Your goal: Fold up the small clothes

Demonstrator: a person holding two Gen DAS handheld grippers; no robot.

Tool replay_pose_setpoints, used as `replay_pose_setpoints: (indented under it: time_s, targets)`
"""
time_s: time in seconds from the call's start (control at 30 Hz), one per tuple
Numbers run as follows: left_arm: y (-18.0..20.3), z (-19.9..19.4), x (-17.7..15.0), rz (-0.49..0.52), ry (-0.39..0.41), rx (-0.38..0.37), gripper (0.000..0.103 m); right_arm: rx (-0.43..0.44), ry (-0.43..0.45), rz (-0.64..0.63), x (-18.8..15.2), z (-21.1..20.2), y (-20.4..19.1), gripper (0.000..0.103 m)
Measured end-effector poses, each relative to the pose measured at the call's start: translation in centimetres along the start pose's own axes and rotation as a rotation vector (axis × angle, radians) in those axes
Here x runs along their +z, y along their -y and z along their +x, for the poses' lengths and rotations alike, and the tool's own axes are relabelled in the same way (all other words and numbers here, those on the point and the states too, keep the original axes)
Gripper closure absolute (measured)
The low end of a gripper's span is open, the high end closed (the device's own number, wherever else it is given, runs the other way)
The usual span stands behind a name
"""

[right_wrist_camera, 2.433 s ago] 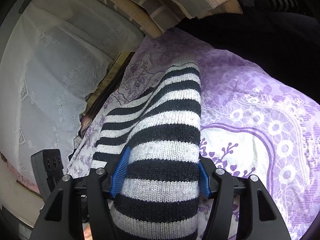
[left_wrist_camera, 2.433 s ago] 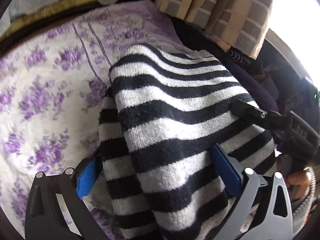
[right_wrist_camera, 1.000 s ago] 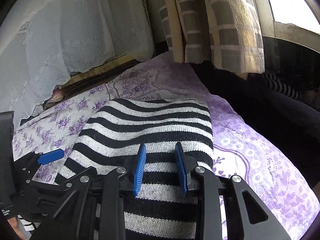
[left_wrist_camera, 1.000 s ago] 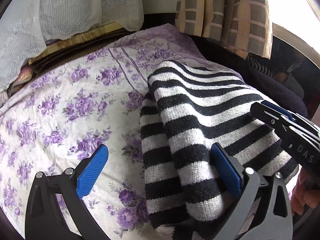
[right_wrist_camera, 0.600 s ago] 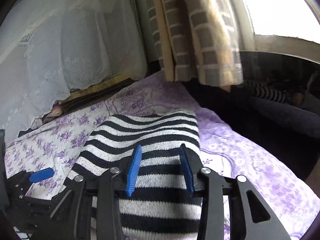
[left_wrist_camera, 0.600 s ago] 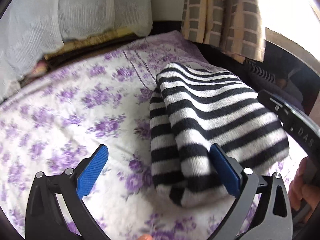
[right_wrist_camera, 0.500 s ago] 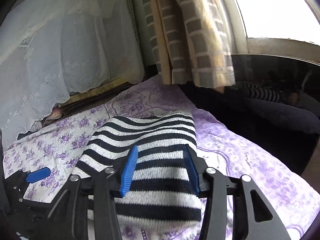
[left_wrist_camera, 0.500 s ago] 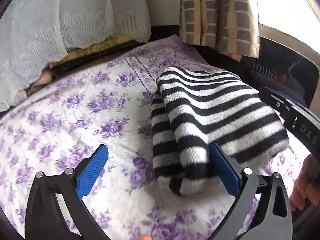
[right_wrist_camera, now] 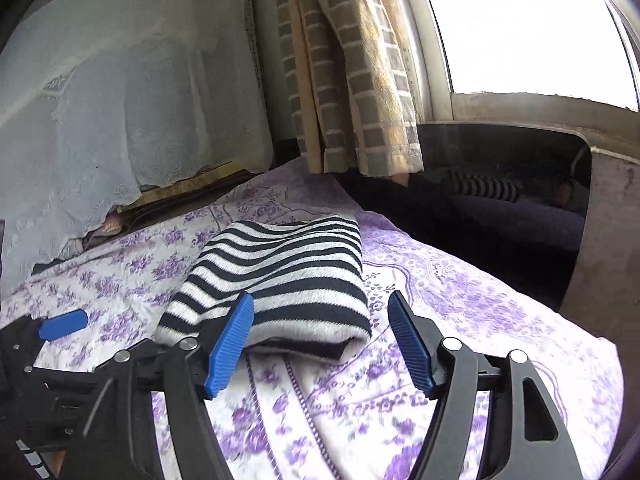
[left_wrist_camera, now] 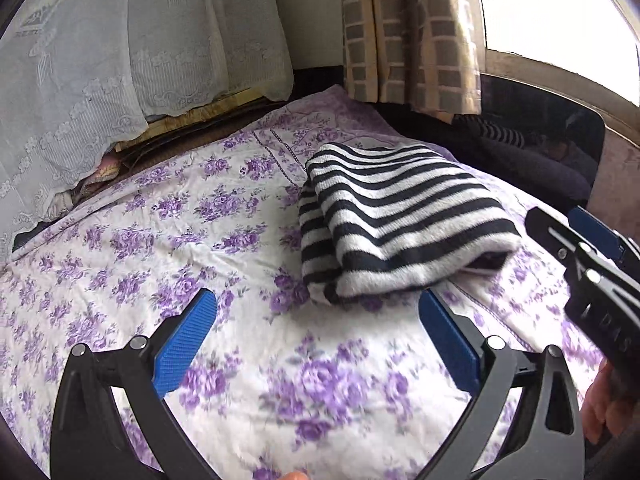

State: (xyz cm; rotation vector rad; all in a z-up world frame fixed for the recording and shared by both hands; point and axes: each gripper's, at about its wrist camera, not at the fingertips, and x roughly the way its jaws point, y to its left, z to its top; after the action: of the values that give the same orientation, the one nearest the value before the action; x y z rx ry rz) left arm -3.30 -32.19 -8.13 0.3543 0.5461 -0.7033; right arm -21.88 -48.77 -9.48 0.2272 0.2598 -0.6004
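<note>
A black-and-white striped knit garment (left_wrist_camera: 392, 220) lies folded into a thick bundle on the purple floral bedspread (left_wrist_camera: 160, 240). It also shows in the right wrist view (right_wrist_camera: 288, 276). My left gripper (left_wrist_camera: 320, 320) is open and empty, just short of the bundle's near edge. My right gripper (right_wrist_camera: 324, 332) is open and empty, its blue pads (right_wrist_camera: 230, 338) at the bundle's near edge, not holding it. The right gripper also shows at the right edge of the left wrist view (left_wrist_camera: 592, 264). The left gripper's blue fingertip shows at the left of the right wrist view (right_wrist_camera: 64, 324).
A white lace curtain (left_wrist_camera: 100, 72) hangs behind the bed. A checked beige curtain (right_wrist_camera: 344, 80) hangs by the bright window (right_wrist_camera: 520, 24). A dark glossy panel (right_wrist_camera: 500, 208) borders the bed's far right side. Open bedspread lies left of the bundle.
Both grippers have let go of the striped garment and drawn back from it. The right gripper's jaws have opened wide. The garment now rests folded on the bed.
</note>
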Motion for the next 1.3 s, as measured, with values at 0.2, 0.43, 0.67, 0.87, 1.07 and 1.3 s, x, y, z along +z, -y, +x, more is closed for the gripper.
replay_pose_setpoints:
  time_s: [0.2,0.43,0.67,0.87,1.07,1.3]
  targets:
    - [0.7,-2.5,-1.4,0.019,0.019,-0.003,0.005,0.013,0.020,0.001,-0.7,-2.5,-1.2,0.026]
    - [0.3,-1.8,-2.0,-0.003,0.001,-0.012,0.005,-0.042,0.051,0.035,-0.8,-0.9,-0.6,0.025]
    - [0.6,1.2,-1.9,-0.008,-0.046,-0.013,0.005,-0.034,0.022,0.144,-0.5,1.5,1.7,0.025]
    - [1.0,3.6,-0.7,-0.020,-0.075,-0.015,0.005,-0.010,-0.012,0.115,-0.2,3.0,1.3,0.025]
    - [0.5,4.3,-0.8,-0.047,-0.099,-0.031,0.005,0.014,-0.041,0.039,-0.3,3.1,-0.3,0.012]
    - [0.2,3.0,-0.7,-0.041,-0.069,-0.019,0.005,0.035,0.044,-0.043,-0.5,0.9,-2.0,0.004]
